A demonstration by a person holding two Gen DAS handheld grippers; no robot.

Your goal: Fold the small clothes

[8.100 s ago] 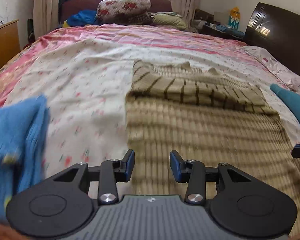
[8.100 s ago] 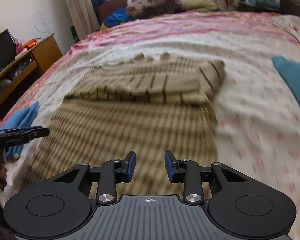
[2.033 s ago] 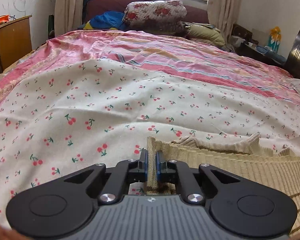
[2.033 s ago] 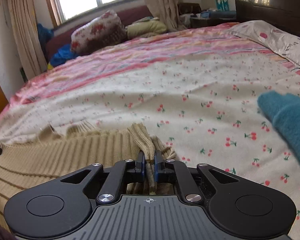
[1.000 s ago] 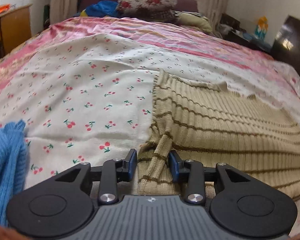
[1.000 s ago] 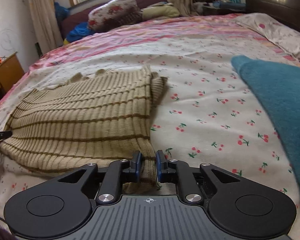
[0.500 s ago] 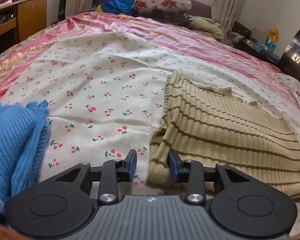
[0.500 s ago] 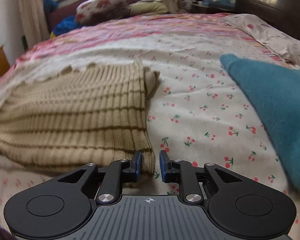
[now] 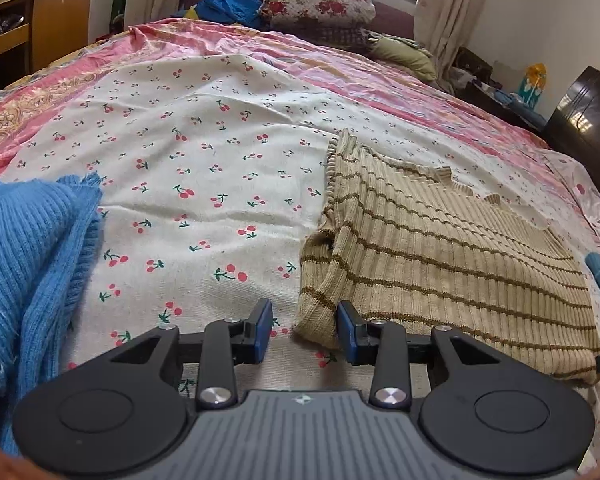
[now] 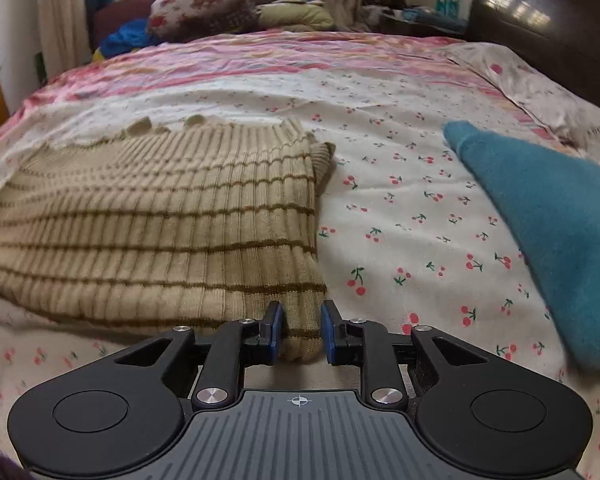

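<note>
The striped sweater [image 9: 440, 256] lies folded flat on the cherry-print sheet [image 9: 188, 184], and everything else sits around it. At its near left corner the left gripper [image 9: 305, 332] stands released, jaws apart, with the corner just inside the gap by the right pad. At its near right corner the right gripper [image 10: 300, 333] has just been opening; the corner sits loosely between the jaws, not squeezed. A blue knit [image 9: 28, 260] lies left of the sweater, a teal cloth [image 10: 548, 232] right.

Striped sweater [image 9: 440, 256] folded over, both tongs unclamped.
</note>
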